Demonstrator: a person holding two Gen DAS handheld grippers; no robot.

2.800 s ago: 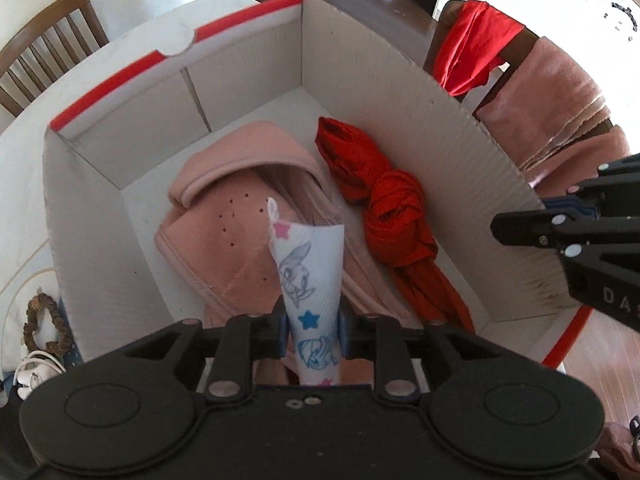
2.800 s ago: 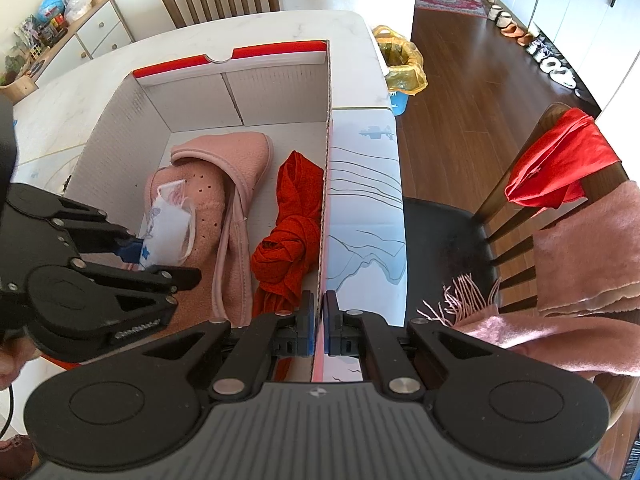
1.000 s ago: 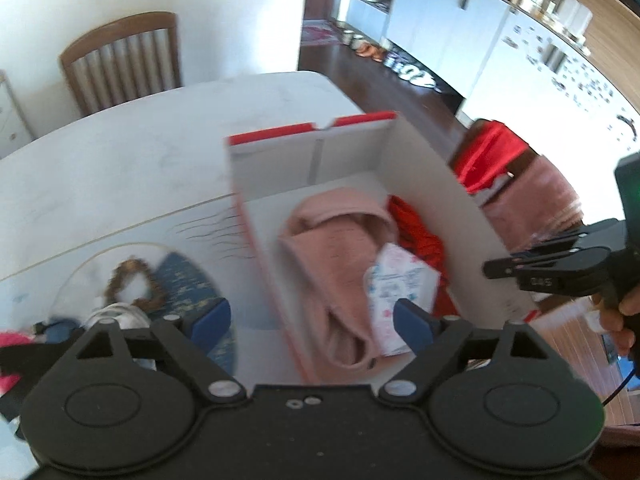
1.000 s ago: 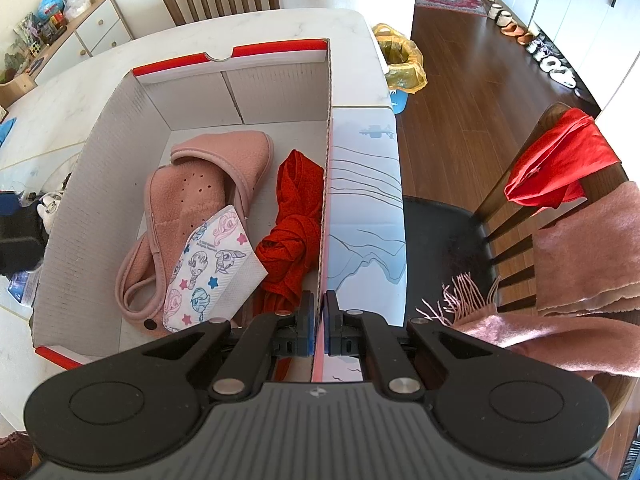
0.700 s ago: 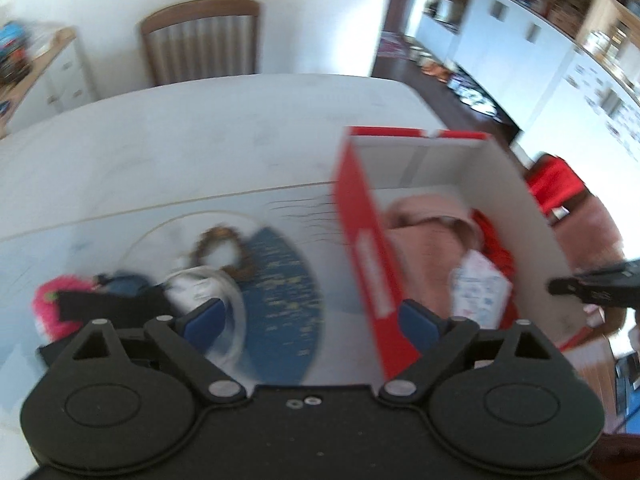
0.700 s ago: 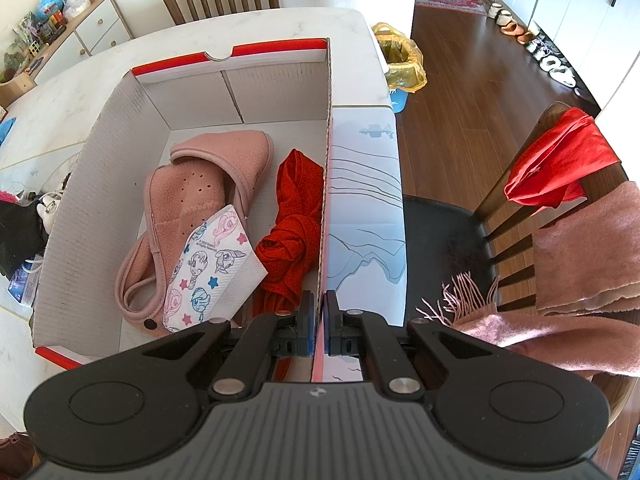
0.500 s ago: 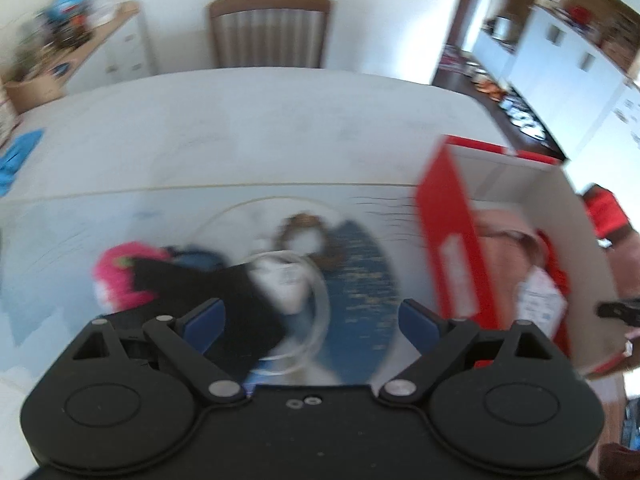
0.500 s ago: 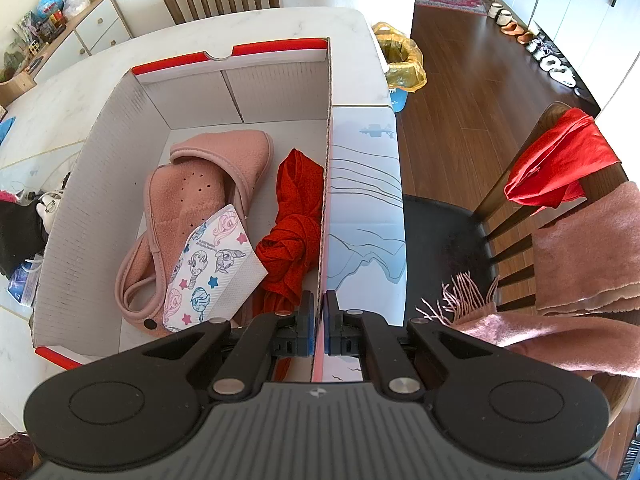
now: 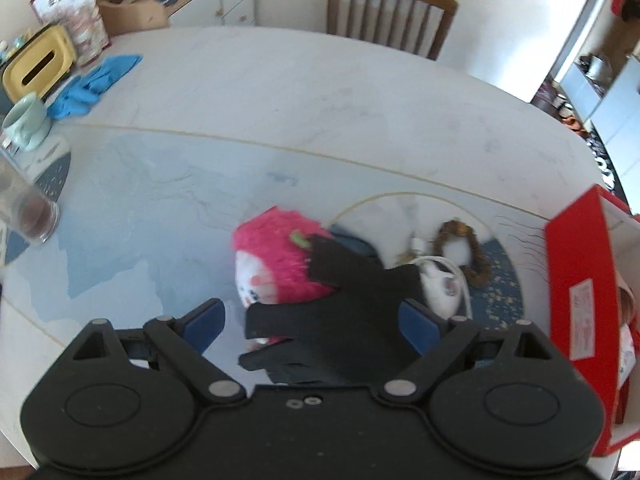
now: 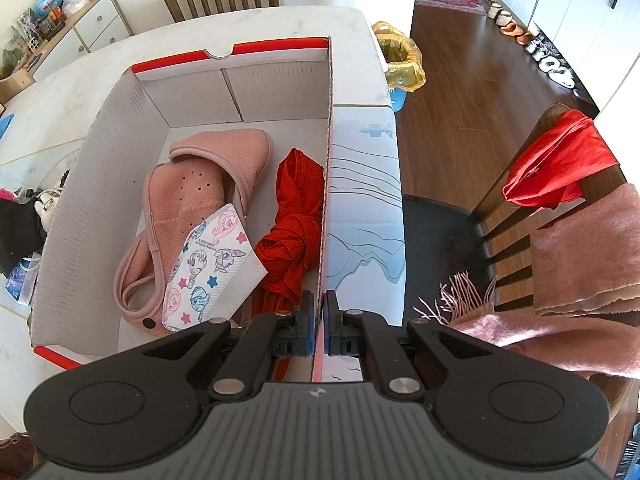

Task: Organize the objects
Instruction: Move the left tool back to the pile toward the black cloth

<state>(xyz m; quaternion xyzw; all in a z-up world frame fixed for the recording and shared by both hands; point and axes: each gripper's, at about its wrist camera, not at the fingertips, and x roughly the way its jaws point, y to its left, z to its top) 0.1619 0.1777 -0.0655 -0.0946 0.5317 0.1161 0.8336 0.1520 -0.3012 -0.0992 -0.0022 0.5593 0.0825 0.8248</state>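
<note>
My right gripper (image 10: pixel 318 320) is shut on the right wall of the red-and-white cardboard box (image 10: pixel 100 168). Inside the box lie pink slippers (image 10: pixel 200 184), a knotted red cloth (image 10: pixel 296 216) and a cartoon-printed tissue pack (image 10: pixel 212 268). My left gripper (image 9: pixel 312 320) is open, left of the box (image 9: pixel 580 280), over a pile on the table. A black fabric piece (image 9: pixel 352 312) lies between its blue fingertips (image 9: pixel 204 320), draped over a pink plush toy (image 9: pixel 276 256). A white charger with cable (image 9: pixel 436 284) and a brown scrunchie (image 9: pixel 464 248) lie beside it.
A glass (image 9: pixel 28 216), a pale mug (image 9: pixel 24 120), a blue cloth (image 9: pixel 92 84) and a yellow tissue holder (image 9: pixel 40 62) stand at the table's left. A wooden chair (image 9: pixel 388 20) is behind. Another chair (image 10: pixel 440 232) carrying red and pink cloths (image 10: pixel 560 164) stands right of the box.
My left gripper let go of the tissue pack in the box, opened, and swung left to above the pile on the table. The right gripper has kept still on the box wall.
</note>
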